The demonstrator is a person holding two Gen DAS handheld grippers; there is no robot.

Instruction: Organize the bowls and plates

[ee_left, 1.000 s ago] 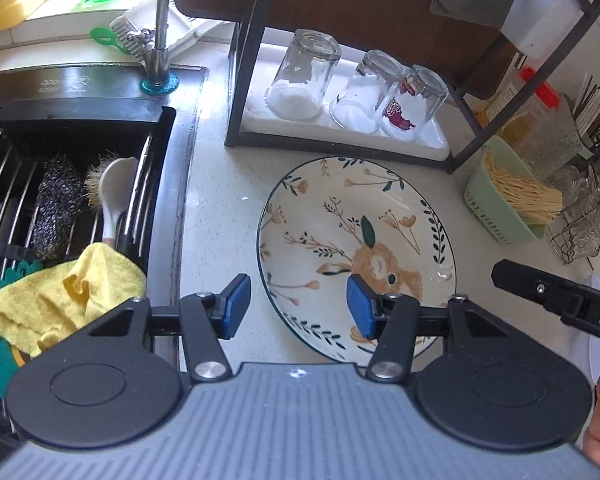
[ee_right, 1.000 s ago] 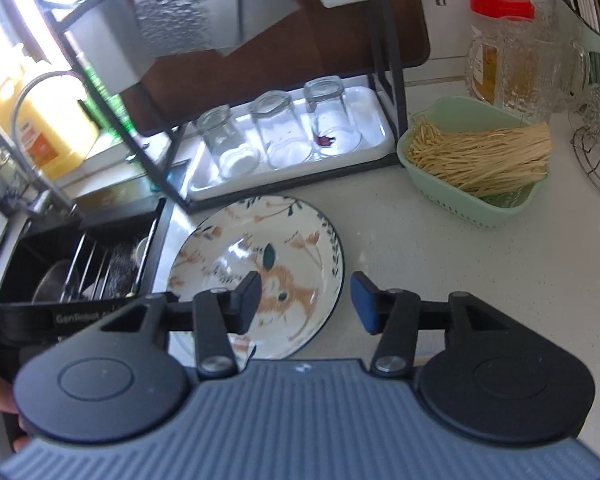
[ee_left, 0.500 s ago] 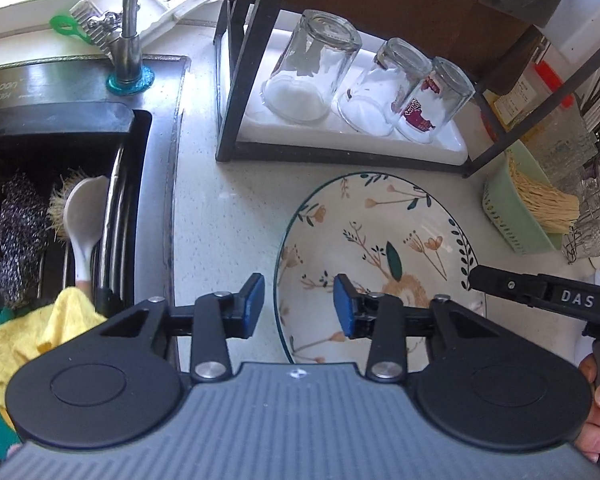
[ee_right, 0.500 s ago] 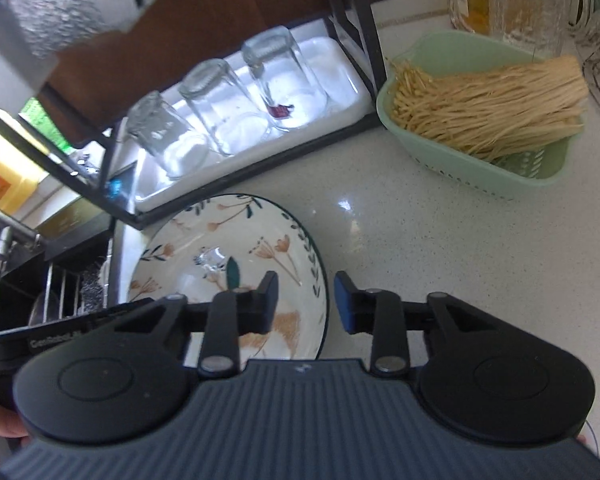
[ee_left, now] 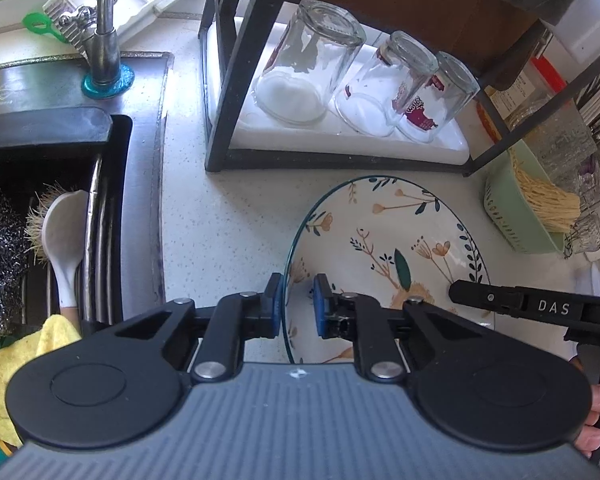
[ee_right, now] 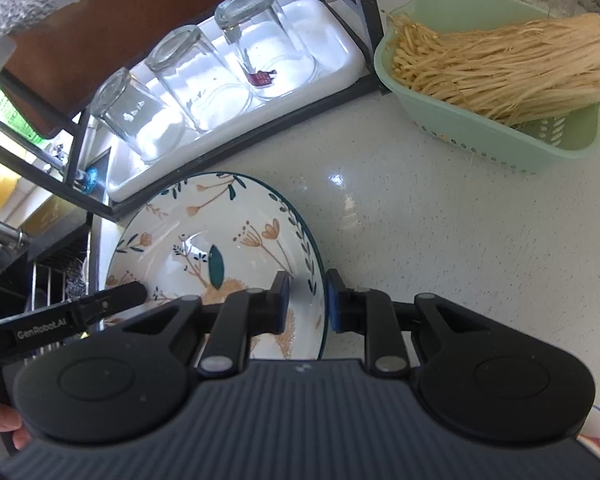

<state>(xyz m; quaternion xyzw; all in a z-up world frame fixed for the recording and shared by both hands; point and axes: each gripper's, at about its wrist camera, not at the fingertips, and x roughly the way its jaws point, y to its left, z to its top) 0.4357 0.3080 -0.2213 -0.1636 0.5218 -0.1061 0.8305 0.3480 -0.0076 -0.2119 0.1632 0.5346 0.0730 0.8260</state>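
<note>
Floral plate (ee_left: pixel 384 248): lay on the counter (ee_right: pixel 400 208) before the rack of upturned glasses (ee_left: pixel 308 72). Left gripper (ee_left: pixel 296 304) straddled its left rim and right gripper (ee_right: pixel 305 300) its right rim, jaws narrowed but seemingly not yet clamped. Task barely begun; plate not yet lifted or stowed.

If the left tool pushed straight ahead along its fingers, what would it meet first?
The left tool already straddles the floral plate's near-left rim, so the plate comes first. Beyond that, probably the black rack's base bar under the upturned glasses; depth is unclear.
</note>
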